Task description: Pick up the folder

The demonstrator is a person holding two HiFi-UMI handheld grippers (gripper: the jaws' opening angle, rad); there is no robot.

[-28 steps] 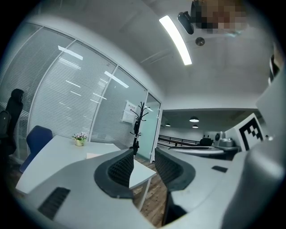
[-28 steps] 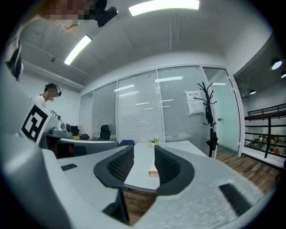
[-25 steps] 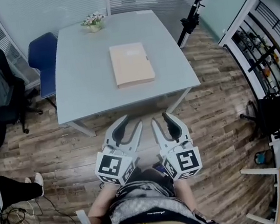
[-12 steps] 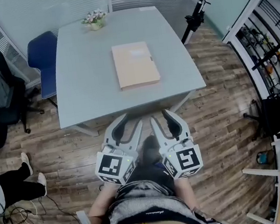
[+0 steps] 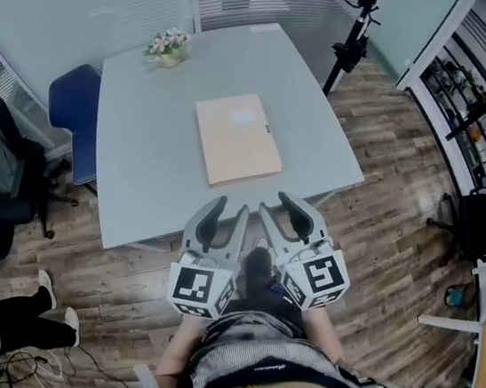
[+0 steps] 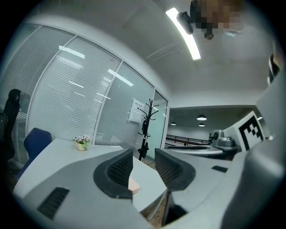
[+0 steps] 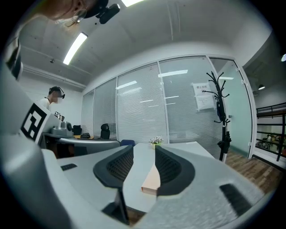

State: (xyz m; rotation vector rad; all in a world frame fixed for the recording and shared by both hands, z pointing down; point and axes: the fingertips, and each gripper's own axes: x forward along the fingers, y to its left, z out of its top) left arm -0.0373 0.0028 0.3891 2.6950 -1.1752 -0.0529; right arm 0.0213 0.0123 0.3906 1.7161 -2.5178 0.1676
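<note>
In the head view, a black office chair [image 5: 2, 169] and a blue padded chair [image 5: 75, 114] stood off the left side of the pale grey square worktop [image 5: 142, 176]. A small pot of flowers [image 5: 167, 46] sat at the worktop's far edge. The flat beige cardboard folder [image 5: 237, 138] lay at its middle, untouched. The left gripper [image 5: 230, 208] and right gripper [image 5: 275, 202] hung side by side just short of the worktop's near edge, each with jaws spread and nothing between them. A black coat stand [image 5: 361, 11] rose beyond the worktop's far right corner. The left gripper view caught only a corner of the folder. The right gripper view alone showed its near end and a person [image 7: 51, 100] standing beyond the worktop's left.
</note>
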